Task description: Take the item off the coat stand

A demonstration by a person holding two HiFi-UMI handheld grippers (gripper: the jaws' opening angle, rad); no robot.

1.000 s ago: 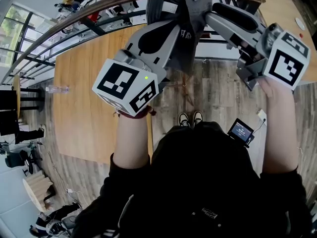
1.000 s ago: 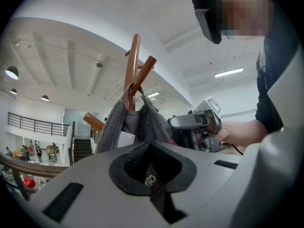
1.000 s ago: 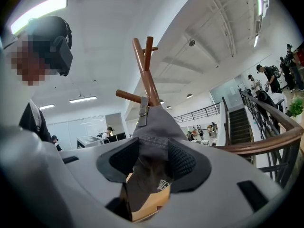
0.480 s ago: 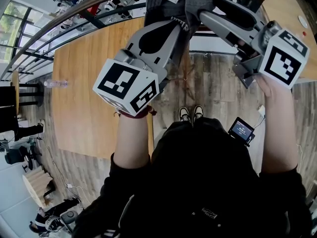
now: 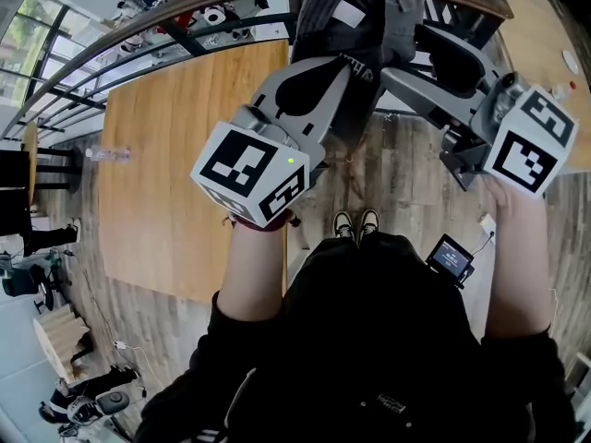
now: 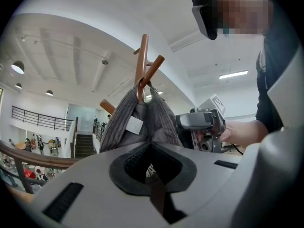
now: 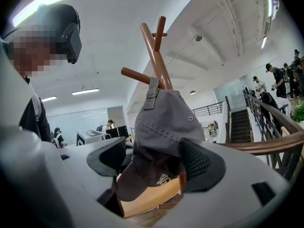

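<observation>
A tall white hall with ceiling lights surrounds the coat stand (image 7: 154,56). A wooden railing (image 5: 138,30) curves behind it, a staircase (image 7: 237,120) lies beyond, and a bare wooden table (image 5: 185,155) stands beside its foot on the plank floor.

The grey cap (image 7: 164,122) hangs by its back strap on a peg of the coat stand and has not been lifted off. The left gripper (image 6: 151,148) has its jaws drawn together and appears to pinch the cap's fabric. The right gripper (image 7: 152,160) is opening, and the cap's brim hangs loose between its spread jaws.

The step in hand looks like a one-sided hold. The next move calls for raising the cap until the strap clears the peg, then drawing it away from the coat stand.
</observation>
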